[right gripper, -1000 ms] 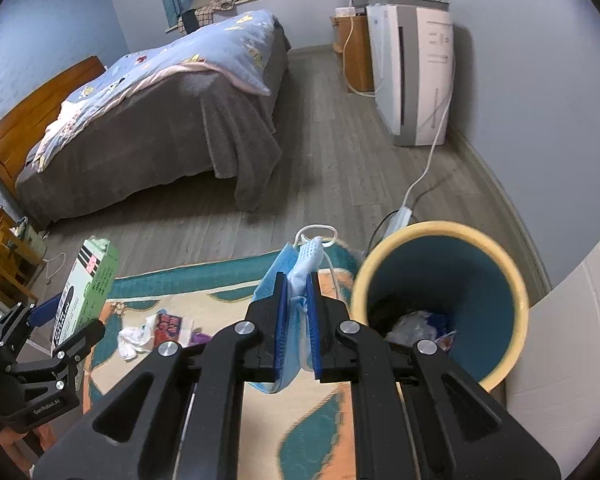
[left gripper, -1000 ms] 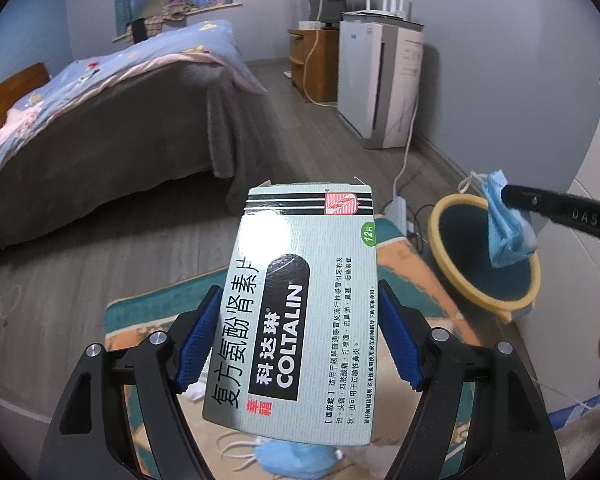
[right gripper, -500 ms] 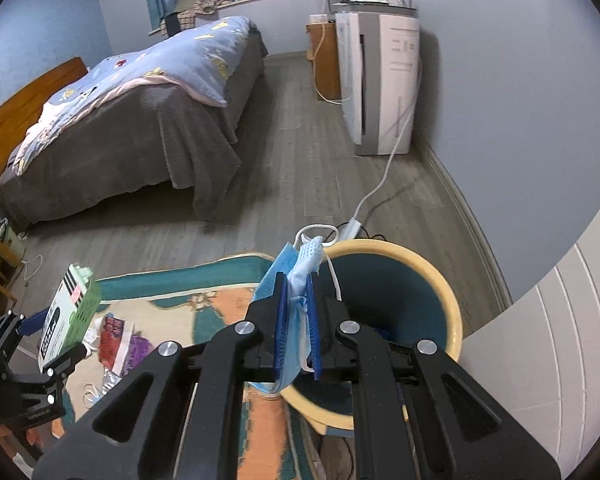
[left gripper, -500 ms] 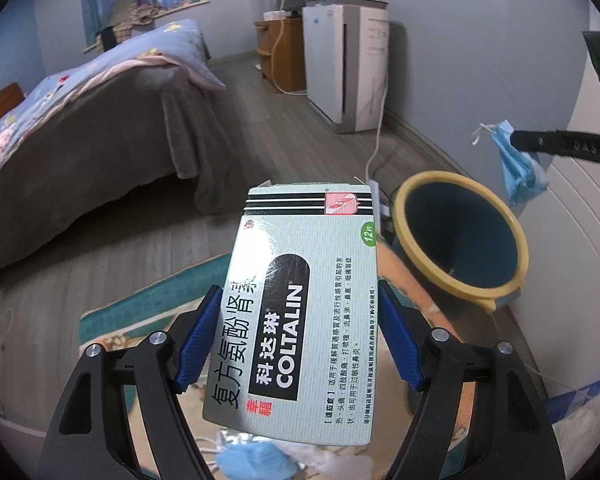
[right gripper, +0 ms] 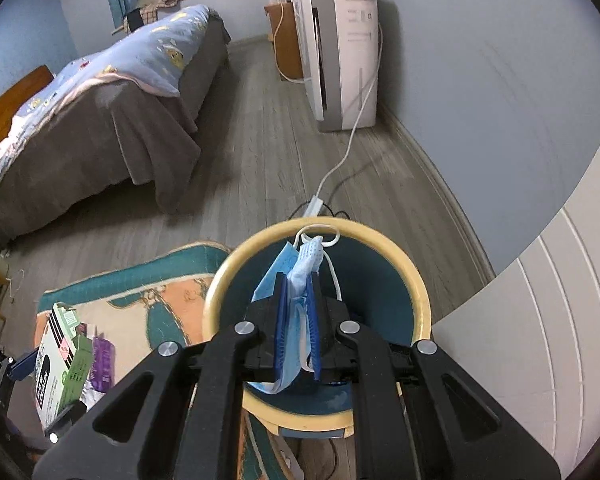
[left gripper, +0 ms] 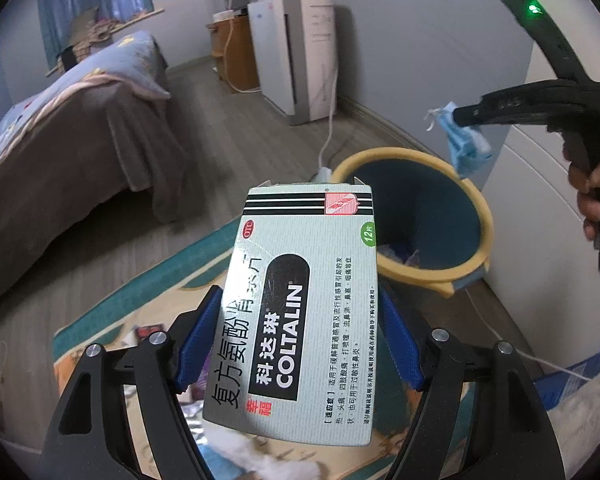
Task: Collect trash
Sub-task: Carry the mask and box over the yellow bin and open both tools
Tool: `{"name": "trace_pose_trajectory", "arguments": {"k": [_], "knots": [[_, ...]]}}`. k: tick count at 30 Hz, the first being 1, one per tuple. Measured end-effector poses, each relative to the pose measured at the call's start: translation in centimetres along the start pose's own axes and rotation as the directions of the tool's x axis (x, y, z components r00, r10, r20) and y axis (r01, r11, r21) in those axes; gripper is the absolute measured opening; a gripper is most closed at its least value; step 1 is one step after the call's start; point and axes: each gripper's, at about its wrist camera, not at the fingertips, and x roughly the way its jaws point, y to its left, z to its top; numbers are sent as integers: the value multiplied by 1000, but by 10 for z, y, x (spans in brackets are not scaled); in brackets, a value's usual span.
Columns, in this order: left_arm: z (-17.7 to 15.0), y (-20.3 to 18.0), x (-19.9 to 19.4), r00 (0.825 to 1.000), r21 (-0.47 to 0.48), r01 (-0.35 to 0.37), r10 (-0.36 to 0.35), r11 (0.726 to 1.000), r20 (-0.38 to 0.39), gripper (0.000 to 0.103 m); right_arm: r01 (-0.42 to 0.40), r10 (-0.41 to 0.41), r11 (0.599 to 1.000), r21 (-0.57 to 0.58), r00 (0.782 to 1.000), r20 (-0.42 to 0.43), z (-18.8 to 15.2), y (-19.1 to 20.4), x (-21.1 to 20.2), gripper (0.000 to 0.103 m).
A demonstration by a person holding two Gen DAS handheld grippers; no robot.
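Above bin rim (right gripper: pixel 418 300), clamped mask (right gripper: pixel 300 276)

black hand-held gripper (left gripper: pixel 300 344), blue pads (left gripper: pixel 196 344), silver screws, seemingly matte.

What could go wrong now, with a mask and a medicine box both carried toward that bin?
The face mask hangs limp with its ear loop free; on release the loop may snag the right hand-held gripper or drape on the bin rim. The medicine box, in the left hand-held gripper, is still beside the bin above the rug, so letting go now would probably miss.
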Motion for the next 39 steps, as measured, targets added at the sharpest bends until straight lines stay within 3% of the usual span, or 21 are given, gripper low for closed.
{"name": "trace_pose_trajectory", "arguments": {"k": [6,19,26,31,35,38,39], "knots": [[16,-24,20,999,15,28,-27,1000,-17,76,5,-2,999,51,999,-51,-6,-16,15,10],[49,-42,69,995,-20,70,-71,997,-66,76,-2,9,995,99,997,-71,-8,-31,24,10],[64,-65,93,995,29,88,-86,996,-56,76,8,1,991,134,998,-65,-9,-41,27,10],[78,-74,103,992,8,117,-117,993,-46,76,18,-9,989,150,998,-60,-8,-43,27,10],[84,-79,106,995,27,99,-98,995,-34,76,26,-18,987,156,998,-52,-8,-45,26,10],[85,-79,107,996,23,91,-90,996,-29,80,31,-24,984,173,999,-44,-7,-49,24,19],[84,-77,106,996,15,83,-83,996,-23,83,33,-26,984,177,999,-42,-7,-49,23,30]]}}
